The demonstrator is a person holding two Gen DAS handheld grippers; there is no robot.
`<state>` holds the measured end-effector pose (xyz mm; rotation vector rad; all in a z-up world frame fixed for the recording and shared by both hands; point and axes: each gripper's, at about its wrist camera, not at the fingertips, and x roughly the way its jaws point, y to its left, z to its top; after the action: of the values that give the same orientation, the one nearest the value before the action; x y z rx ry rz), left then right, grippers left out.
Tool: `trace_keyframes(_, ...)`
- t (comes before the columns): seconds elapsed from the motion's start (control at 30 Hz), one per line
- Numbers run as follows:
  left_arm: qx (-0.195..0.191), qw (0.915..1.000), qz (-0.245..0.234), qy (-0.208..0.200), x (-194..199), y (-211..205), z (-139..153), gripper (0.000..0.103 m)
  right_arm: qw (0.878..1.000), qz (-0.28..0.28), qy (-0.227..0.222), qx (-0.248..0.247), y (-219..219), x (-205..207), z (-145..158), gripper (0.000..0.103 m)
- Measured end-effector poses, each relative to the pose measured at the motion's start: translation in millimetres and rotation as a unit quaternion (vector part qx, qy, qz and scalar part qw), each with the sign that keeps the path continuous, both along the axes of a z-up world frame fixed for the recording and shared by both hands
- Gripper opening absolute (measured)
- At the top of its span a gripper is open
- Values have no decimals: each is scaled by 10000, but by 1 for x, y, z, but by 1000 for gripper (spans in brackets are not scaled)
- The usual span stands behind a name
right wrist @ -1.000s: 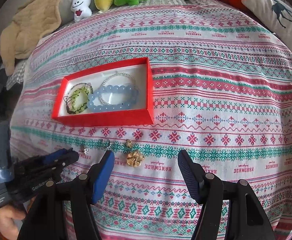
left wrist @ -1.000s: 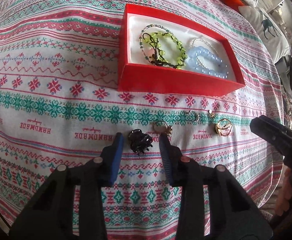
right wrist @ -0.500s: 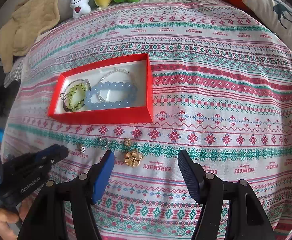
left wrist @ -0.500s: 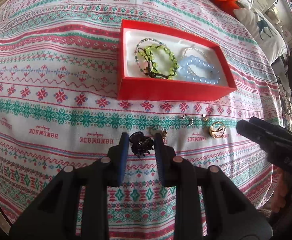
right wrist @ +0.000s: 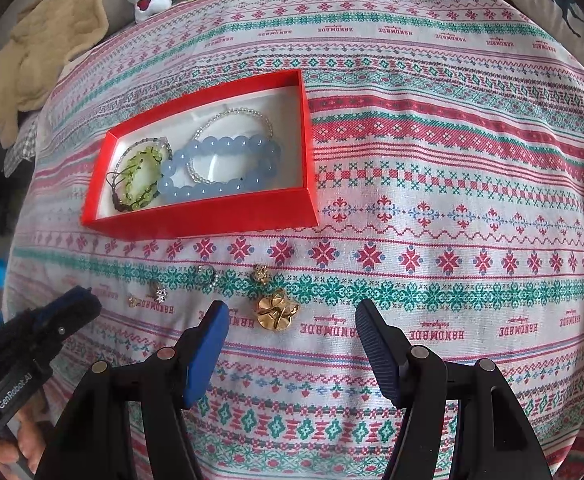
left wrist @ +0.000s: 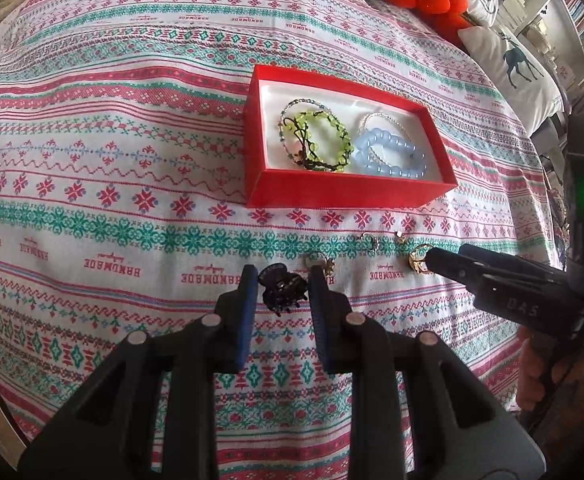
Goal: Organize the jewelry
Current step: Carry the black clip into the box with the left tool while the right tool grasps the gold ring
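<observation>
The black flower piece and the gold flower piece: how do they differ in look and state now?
The black flower piece is dark and spiky; the gold flower piece is shiny with rounded petals. The black one is clamped between the fingers of the left gripper; the gold one lies free on the cloth, ahead of the open right gripper. Both are still outside the red box.

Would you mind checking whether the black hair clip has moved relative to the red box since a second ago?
Yes. The black hair clip, now pinched in the left gripper, whose jaws have just been closing, sits farther from the red box and looks lifted off the cloth.
</observation>
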<state>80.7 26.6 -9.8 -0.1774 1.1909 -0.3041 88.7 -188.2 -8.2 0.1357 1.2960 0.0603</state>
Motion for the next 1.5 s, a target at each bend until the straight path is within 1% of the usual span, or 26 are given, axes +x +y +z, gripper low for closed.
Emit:
trace_keyframes(0.1,12,10000,-15,21,-1,0,-1,28,10000,-7,88,36,4,4,-7,65)
trace_keyframes(0.13,16,10000,-19,29,-1,-1,-1,28,9999,-3,107,27,6,6,-10,63)
trace_keyframes(0.17,21,10000,-23,37,-1,-2,-2,28,9999,-1,119,13,7,7,-12,57)
trace_keyframes(0.3,31,10000,-50,41,-2,-7,-1,28,9997,20,238,0,10,10,-22,43)
trace_keyframes(0.37,31,10000,-63,36,-3,-8,-1,28,9997,38,240,-29,11,11,-25,31)
trace_keyframes(0.4,32,10000,-61,33,-3,-9,-1,28,9997,70,224,-24,12,11,-26,28)
trace_keyframes(0.63,-40,10000,-70,-27,-3,-7,5,28,9998,147,75,-73,11,4,-23,28)
trace_keyframes(0.67,-55,9999,-74,-44,-3,-5,7,28,9999,144,49,-50,4,-2,-19,28)
trace_keyframes(0.8,-108,9998,-103,-104,-3,-1,13,28,9999,136,-91,35,7,-15,-3,28)
trace_keyframes(0.97,-192,9995,-130,-231,-2,4,23,28,9991,167,-356,186,6,-25,22,28)
trace_keyframes(1.07,-237,9992,-103,-314,0,8,29,28,9981,196,-521,257,-2,-27,36,28)
trace_keyframes(1.2,-227,9990,-82,-383,6,8,36,28,9971,199,-674,298,-1,-28,50,28)
trace_keyframes(1.27,-303,9988,-61,-380,8,10,39,28,9968,166,-713,334,-4,-29,53,28)
trace_keyframes(1.33,-390,9984,-44,-395,11,10,42,28,9964,130,-753,361,1,-21,55,28)
trace_keyframes(1.5,-525,9963,-178,-660,23,7,53,28,9955,-55,-815,480,-2,-8,57,28)
